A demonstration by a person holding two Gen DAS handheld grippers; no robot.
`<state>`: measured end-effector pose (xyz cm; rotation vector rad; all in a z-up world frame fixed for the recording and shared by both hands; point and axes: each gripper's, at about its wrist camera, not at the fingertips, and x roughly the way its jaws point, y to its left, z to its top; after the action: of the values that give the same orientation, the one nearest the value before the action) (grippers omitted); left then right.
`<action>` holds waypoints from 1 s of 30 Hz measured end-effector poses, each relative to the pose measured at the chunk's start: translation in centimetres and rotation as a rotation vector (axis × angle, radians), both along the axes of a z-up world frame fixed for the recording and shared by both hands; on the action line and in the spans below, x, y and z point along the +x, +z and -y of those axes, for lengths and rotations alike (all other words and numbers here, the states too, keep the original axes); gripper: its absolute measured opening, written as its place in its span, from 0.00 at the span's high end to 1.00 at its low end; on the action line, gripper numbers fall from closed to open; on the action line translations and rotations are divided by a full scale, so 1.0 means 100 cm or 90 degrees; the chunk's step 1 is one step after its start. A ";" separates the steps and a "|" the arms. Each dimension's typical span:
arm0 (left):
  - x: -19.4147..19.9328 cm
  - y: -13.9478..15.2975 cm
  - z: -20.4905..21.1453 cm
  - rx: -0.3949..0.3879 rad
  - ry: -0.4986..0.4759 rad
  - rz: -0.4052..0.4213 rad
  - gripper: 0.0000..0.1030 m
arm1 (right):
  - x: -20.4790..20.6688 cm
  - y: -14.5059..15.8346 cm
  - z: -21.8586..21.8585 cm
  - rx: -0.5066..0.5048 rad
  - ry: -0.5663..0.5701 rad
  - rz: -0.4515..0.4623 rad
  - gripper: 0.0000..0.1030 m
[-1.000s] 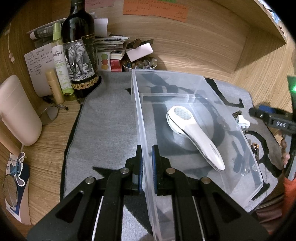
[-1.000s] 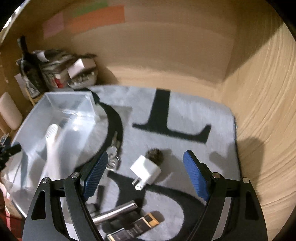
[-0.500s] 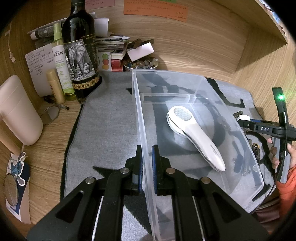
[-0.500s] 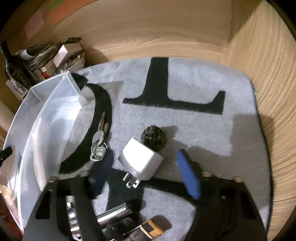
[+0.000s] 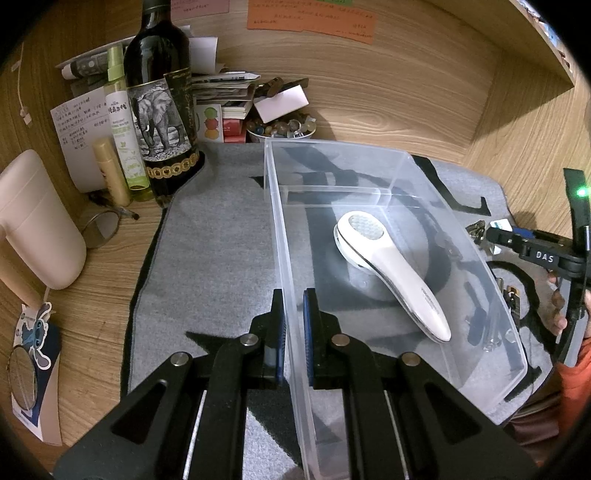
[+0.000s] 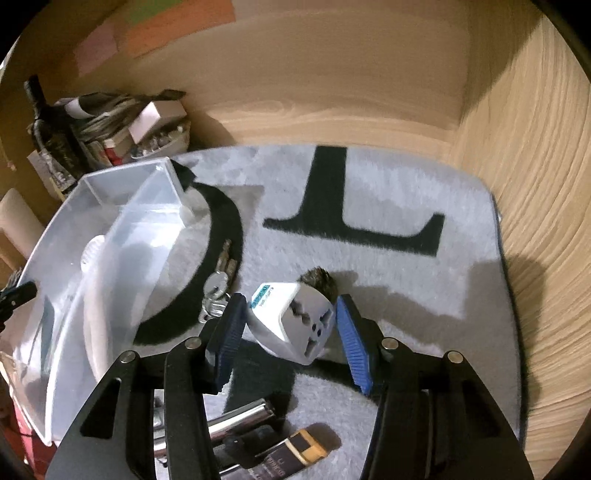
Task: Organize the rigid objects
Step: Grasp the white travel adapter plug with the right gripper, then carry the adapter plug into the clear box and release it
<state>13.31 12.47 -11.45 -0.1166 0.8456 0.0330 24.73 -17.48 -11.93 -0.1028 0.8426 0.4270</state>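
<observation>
We pin the clear bin (image 5: 369, 173) wall with the left gripper (image 5: 293, 325), jaws clamped on it. Right gripper (image 6: 290, 325) jaws closing around the white plug adapter (image 6: 295, 317), lifted off the grey mat (image 6: 406, 192) beside the bin. Risk: the adapter's tilted, rounded body slips out and drops.

Ahead of the fingers a wood-grain back wall (image 5: 388, 96) rises, carrying an orange paper note (image 5: 310, 16) near its top, and a matching wooden side panel (image 6: 535, 166) closes the nook off to the right of the fingers. Under and beyond the fingertips a grey mat (image 6: 388, 206) with large black letters covers the wooden desktop (image 5: 92, 295), which shows bare to the left. The light is warm and dim, casting dark shadows on the mat.
</observation>
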 end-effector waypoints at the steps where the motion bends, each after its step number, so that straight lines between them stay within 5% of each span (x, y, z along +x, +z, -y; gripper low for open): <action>1: 0.000 0.000 0.000 0.000 0.000 0.000 0.92 | -0.003 0.004 -0.001 0.001 0.004 0.008 0.55; 30: 0.000 0.000 0.002 -0.004 0.001 0.001 0.92 | -0.052 0.078 -0.095 0.052 0.167 0.151 0.55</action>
<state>13.34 12.29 -11.42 -0.1224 0.8440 0.0317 19.56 -8.02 -4.13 -0.1862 0.5776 0.6817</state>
